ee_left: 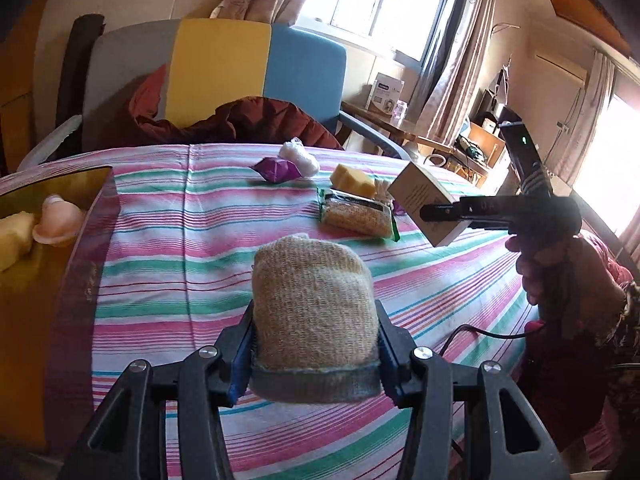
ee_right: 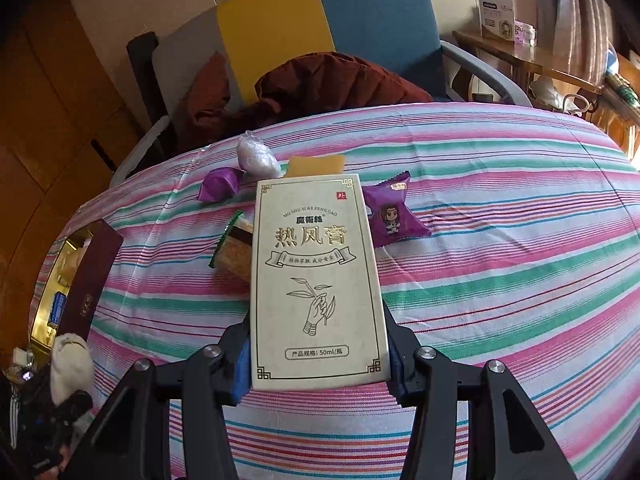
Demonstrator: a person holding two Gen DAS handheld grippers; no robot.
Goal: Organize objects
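My left gripper [ee_left: 316,320] is shut on a beige woven scrub pad [ee_left: 312,280] with a grey rim, held above the striped bedspread [ee_left: 180,280]. That pad [ee_right: 70,360] also shows at the lower left of the right wrist view. My right gripper [ee_right: 318,344] is shut on a cream carton [ee_right: 320,272] printed with gold characters and a hand holding a sprig. In the left wrist view this carton [ee_left: 416,196] hangs at the right in the right gripper [ee_left: 440,210], held by a hand [ee_left: 536,268]. A gold-lined box [ee_left: 80,176] at the far left holds a pink shell-shaped item [ee_left: 56,220] and a yellow sponge [ee_left: 14,236].
On the spread lie a purple wrapper [ee_left: 276,168], a white mesh ball [ee_left: 300,156], a yellow sponge [ee_left: 354,178], a green-packed loofah [ee_left: 356,212] and a purple snack packet [ee_right: 394,216]. A maroon lid [ee_right: 94,276] leans by the gold box. A chair [ee_left: 240,64] with a red jacket stands behind.
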